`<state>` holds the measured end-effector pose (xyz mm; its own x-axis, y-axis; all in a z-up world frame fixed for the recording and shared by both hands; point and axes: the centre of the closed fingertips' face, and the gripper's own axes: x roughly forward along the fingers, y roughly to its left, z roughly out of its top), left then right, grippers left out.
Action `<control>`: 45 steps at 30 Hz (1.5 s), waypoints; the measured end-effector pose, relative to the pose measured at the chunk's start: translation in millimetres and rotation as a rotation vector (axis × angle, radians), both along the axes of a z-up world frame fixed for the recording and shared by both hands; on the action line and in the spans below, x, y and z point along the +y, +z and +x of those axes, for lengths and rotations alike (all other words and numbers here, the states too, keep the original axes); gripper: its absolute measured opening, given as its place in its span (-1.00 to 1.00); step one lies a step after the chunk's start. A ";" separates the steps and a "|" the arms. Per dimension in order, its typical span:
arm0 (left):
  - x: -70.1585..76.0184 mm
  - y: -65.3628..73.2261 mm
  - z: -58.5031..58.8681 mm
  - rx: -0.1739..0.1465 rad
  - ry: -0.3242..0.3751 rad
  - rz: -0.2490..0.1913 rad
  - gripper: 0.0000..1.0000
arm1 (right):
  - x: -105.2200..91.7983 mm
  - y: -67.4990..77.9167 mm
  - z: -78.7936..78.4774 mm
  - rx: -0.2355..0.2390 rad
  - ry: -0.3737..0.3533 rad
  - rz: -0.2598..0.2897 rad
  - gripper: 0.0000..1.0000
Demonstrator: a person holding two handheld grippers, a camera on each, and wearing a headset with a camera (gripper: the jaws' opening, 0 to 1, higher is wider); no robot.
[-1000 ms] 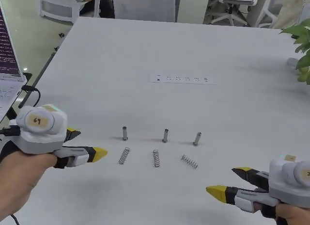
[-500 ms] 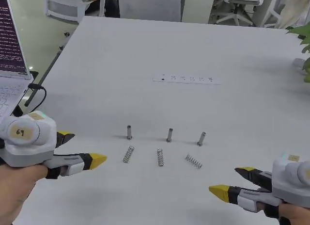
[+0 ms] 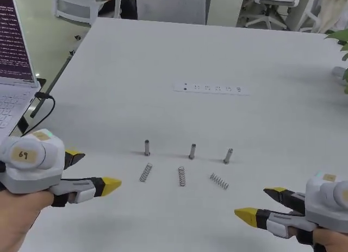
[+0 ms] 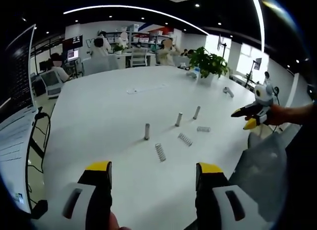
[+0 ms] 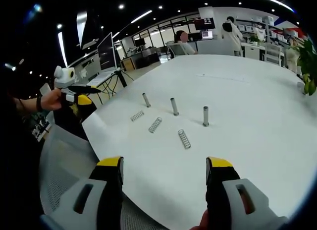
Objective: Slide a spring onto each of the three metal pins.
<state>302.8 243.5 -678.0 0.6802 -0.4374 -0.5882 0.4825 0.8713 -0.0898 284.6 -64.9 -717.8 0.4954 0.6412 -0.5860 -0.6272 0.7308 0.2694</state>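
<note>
On the white table (image 3: 228, 51), toward its near edge, three metal pins stand in a row: left pin (image 3: 147, 147), middle pin (image 3: 192, 151), right pin (image 3: 228, 156). Just in front of each pin, and not touching it, lies a spring: left spring (image 3: 145, 172), middle spring (image 3: 181, 176), right spring (image 3: 219, 181). No spring is on a pin yet.

Appearance: the springs are short, open-wound coils of bright wire, lying on their sides. The pins are plain grey cylinders.

Handling, as judged: the springs should be very light. They will squash lengthways, and on this smooth top they are likely to roll or skid if nudged. A gentle hold across the coil near mid-length should leave one end free to lead over a pin tip. A hard pinch risks bending the coil or flicking it away. Whether the pins are fixed to the table cannot be told at this size, so a sideways knock may topple one.

Tools: left gripper (image 3: 92, 169) and right gripper (image 3: 258, 203) hover at either side, well apart from the parts. Both have their jaws spread and hold nothing.
</note>
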 end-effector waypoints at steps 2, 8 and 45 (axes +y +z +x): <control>0.7 -1.3 0.3 0.003 0.003 0.001 0.28 | -0.5 0.2 0.3 0.000 0.000 -0.001 0.33; -1.6 -3.8 1.3 0.010 -0.004 0.005 0.27 | -1.7 -0.5 0.6 0.003 -0.001 -0.003 0.32; -31.6 -52.9 24.2 0.078 -0.030 -0.008 0.11 | -5.0 -2.2 -2.3 0.013 -0.010 -0.008 0.31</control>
